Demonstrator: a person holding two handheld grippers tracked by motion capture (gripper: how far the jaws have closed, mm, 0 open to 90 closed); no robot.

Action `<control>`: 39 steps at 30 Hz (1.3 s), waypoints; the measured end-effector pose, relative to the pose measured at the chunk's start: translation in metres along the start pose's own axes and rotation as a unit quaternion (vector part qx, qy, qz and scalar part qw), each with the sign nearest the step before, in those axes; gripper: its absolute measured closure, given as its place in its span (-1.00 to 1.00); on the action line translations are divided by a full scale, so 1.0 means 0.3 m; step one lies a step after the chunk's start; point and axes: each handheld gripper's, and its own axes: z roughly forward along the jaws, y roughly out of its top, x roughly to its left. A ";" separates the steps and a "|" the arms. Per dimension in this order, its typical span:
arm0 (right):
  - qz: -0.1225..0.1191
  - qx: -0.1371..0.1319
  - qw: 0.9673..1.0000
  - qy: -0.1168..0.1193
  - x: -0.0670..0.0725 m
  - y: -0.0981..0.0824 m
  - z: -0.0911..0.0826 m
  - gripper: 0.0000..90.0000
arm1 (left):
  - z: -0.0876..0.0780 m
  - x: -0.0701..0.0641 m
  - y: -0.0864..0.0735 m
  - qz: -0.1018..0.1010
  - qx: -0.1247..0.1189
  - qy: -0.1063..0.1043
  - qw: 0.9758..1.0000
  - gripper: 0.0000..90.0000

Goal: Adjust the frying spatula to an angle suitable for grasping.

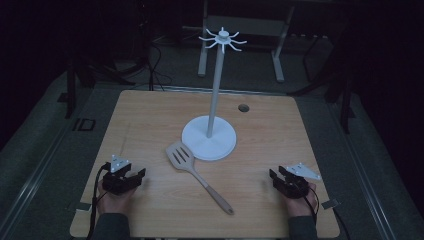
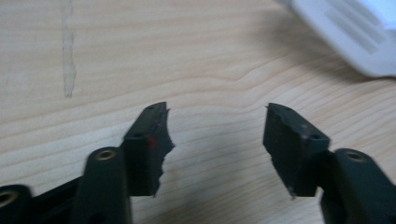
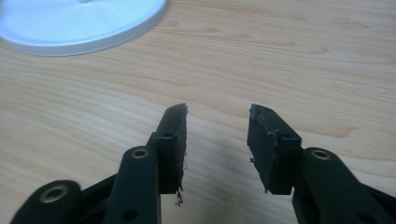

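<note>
Left gripper (image 1: 131, 176) low at the table's (image 1: 150, 115) near-left corner, held in a hand (image 1: 112, 197), jaws pointing toward the table's middle. In the left gripper view (image 2: 217, 109) the jaws stand well apart over bare wood with nothing between them; a pale streak marks the grain at upper left, and the white edge of the spatula blade (image 2: 355, 32) cuts into the upper right corner.

Spatula (image 1: 192, 170) lies flat near the centre of the table, between the two grippers and clear of both. Slotted blade toward the stand, just beside the base rim on its left; whether they touch, cannot tell. Handle runs back and to the right toward the near edge.

Stand (image 1: 209, 137): round white base at mid-table, thin pole upright, a ring of hooks (image 1: 222, 39) at the top. All hooks bare.

Small dark hole (image 1: 243, 107) in the tabletop, right of the pole and farther back.

Right gripper (image 1: 276, 176) low at the near-right corner, in a hand (image 1: 302, 200), jaws pointing inward. In the right gripper view (image 3: 218, 108) the jaws are parted with only wood between them, holding nothing; the stand's base (image 3: 84, 23) shows at upper left, well apart from the tips.
</note>
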 end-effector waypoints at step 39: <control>-0.082 0.049 0.956 0.278 0.445 -0.018 -0.029 1.00 | -0.030 -0.010 0.003 0.022 -0.035 0.023 0.999 -0.06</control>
